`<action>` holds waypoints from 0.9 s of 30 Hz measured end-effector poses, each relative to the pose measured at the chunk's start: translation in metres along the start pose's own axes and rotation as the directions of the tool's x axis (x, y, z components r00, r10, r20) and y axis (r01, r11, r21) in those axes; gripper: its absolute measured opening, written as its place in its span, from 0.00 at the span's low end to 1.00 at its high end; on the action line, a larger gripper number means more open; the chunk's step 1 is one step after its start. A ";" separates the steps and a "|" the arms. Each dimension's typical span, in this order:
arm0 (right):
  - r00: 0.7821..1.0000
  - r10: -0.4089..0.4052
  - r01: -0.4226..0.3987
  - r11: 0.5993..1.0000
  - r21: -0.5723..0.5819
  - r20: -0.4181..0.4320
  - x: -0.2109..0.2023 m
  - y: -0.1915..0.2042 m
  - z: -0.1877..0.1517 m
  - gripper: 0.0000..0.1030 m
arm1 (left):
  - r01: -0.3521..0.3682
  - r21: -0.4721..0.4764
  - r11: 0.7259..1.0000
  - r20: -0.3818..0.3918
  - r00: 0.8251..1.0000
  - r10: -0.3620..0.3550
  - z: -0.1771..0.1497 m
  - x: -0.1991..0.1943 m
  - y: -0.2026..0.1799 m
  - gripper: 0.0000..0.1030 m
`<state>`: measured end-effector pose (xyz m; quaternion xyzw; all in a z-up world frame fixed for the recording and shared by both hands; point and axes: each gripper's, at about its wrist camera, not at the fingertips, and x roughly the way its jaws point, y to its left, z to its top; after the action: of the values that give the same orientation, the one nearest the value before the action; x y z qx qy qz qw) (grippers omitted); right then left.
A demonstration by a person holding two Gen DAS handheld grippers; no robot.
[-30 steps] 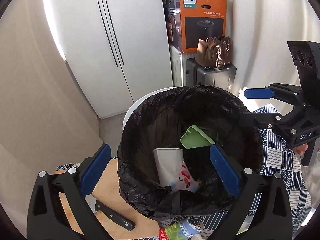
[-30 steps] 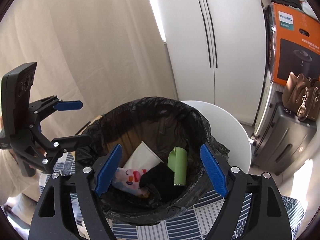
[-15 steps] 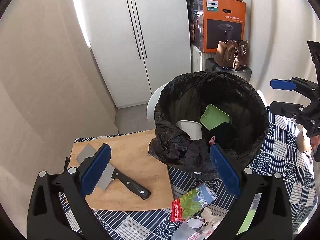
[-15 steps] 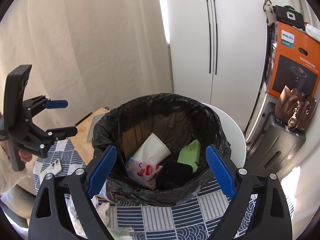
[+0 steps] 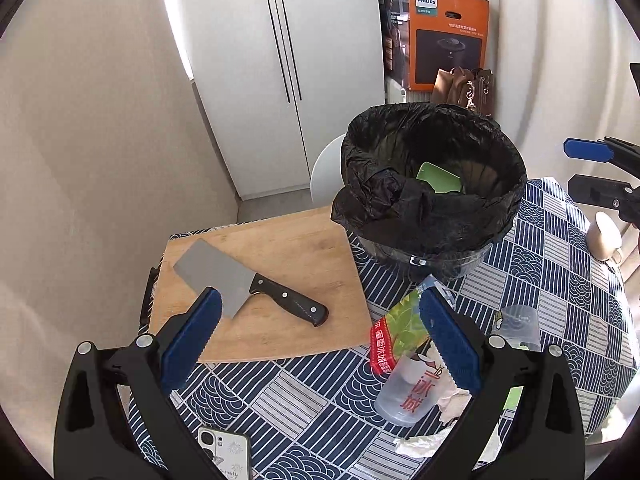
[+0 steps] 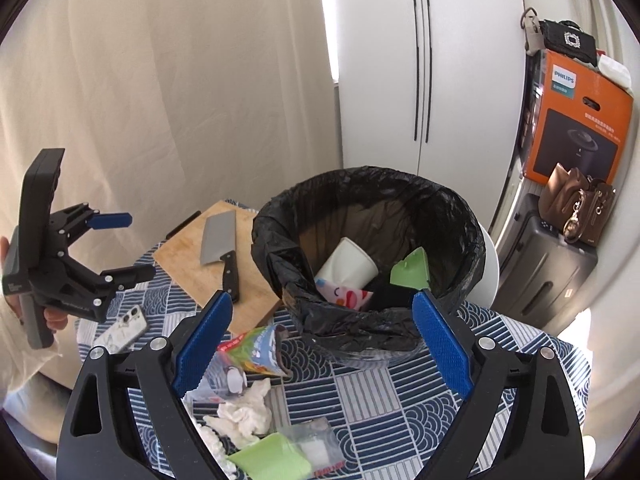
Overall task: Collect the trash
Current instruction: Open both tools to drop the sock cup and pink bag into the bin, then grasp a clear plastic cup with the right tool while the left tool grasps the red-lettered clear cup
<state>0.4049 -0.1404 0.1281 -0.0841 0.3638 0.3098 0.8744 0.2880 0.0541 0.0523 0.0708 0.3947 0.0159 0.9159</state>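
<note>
Grippers first: my left gripper (image 5: pixel 320 344) tilts down toward the table, its blue pads (image 5: pixel 188 338) spread wide with nothing between them. From the right wrist view I see the same tool held up at the left edge, a hand (image 6: pixel 50 320) wrapped round its handle. My right gripper (image 6: pixel 320 348) also angles downward, jaws having just been opening and now gaping wide, empty.

Ahead stands the bin (image 6: pixel 372 264), lined with a black bag, on the blue patterned tablecloth (image 5: pixel 560 264); inside lie a white cup (image 6: pixel 348 268) and a green piece (image 6: pixel 410 270). Loose trash sits on the cloth below my fingers: a snack wrapper (image 5: pixel 394 332), a clear plastic cup (image 5: pixel 412 396), crumpled tissue (image 6: pixel 244 412). A cleaver (image 5: pixel 248 284) rests on the cutting board (image 5: pixel 280 248) beside the bin, a phone (image 6: pixel 120 332) nearby.
</note>
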 end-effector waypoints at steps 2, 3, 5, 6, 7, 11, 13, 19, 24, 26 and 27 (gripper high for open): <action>1.000 -0.004 0.004 1.000 0.000 -0.011 -0.002 0.009 -0.007 0.85 | 0.003 -0.005 1.000 -0.007 1.000 -0.003 -0.010 -0.002 0.003 0.94; 1.000 -0.007 0.007 1.000 0.001 -0.018 -0.003 0.013 -0.011 0.85 | 0.005 -0.006 1.000 -0.010 1.000 -0.005 -0.015 -0.003 0.005 0.94; 0.999 -0.016 0.016 1.000 0.002 -0.030 -0.005 0.020 -0.019 0.85 | 0.006 -0.008 1.000 -0.018 1.000 -0.006 -0.023 -0.004 0.007 0.94; 0.999 -0.016 0.016 1.000 0.003 -0.035 -0.005 0.024 -0.022 0.85 | 0.009 -0.010 1.000 -0.023 1.000 -0.009 -0.027 -0.004 0.009 0.94; 0.999 -0.017 0.017 1.000 0.007 -0.041 -0.006 0.026 -0.026 0.85 | 0.012 -0.011 1.000 -0.029 1.000 -0.012 -0.031 -0.003 0.010 0.94; 0.997 -0.041 0.042 0.999 0.017 -0.065 -0.006 0.035 -0.040 0.85 | 0.029 -0.011 1.000 -0.044 0.999 -0.030 -0.045 -0.002 0.013 0.94; 0.996 -0.045 0.047 0.999 0.025 -0.076 -0.007 0.037 -0.047 0.85 | 0.032 -0.002 0.999 -0.050 0.998 -0.033 -0.052 0.000 0.013 0.94; 0.992 -0.050 0.054 0.998 0.033 -0.117 -0.005 0.042 -0.068 0.85 | 0.053 0.023 0.998 -0.075 0.996 -0.051 -0.068 0.006 0.007 0.94; 0.986 -0.050 0.053 0.998 0.019 -0.158 0.004 0.045 -0.084 0.85 | 0.092 0.030 0.995 -0.100 0.991 -0.089 -0.083 0.014 0.001 0.94; 0.983 -0.048 0.050 0.999 0.009 -0.176 0.008 0.045 -0.090 0.85 | 0.119 0.032 0.992 -0.112 0.987 -0.115 -0.088 0.017 -0.002 0.94; 0.982 -0.048 0.049 0.999 0.001 -0.184 0.009 0.045 -0.094 0.85 | 0.123 0.034 0.992 -0.113 0.987 -0.118 -0.090 0.018 -0.003 0.94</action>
<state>0.3282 -0.1350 0.0575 -0.1189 0.4418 0.2783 0.8445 0.2352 0.0628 -0.0225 0.0646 0.4487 -0.0437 0.8903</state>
